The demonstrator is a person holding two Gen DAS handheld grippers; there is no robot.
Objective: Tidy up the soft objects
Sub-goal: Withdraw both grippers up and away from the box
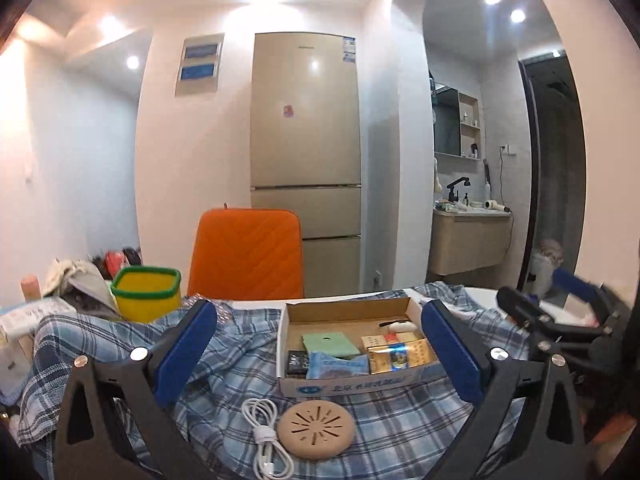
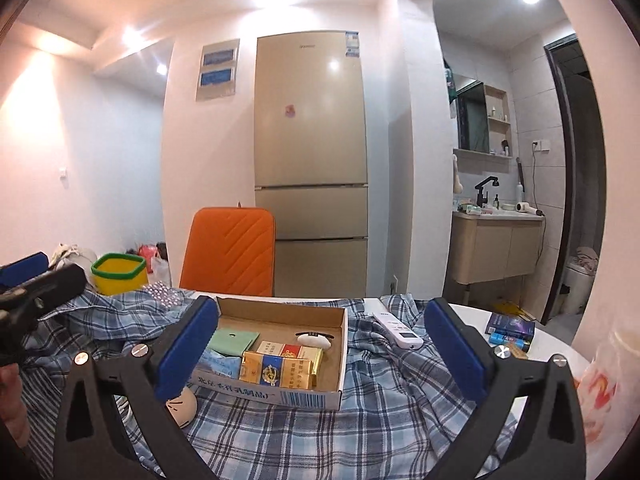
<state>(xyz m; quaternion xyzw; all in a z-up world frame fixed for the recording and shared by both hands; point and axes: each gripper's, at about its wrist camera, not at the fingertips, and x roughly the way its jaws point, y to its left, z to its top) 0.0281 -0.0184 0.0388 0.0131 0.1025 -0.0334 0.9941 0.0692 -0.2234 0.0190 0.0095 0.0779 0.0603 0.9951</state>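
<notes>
Both grippers, left (image 1: 318, 344) and right (image 2: 320, 344), are spread wide and hold nothing, above the shirt (image 1: 224, 364) near the box (image 1: 348, 310).

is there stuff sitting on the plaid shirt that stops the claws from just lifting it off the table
Yes. The cardboard box of small packs sits on the plaid shirt, with a white cable and a round tan disc in front of it and a white remote beside it. Both open claws, left claw and right claw, hold nothing.
</notes>
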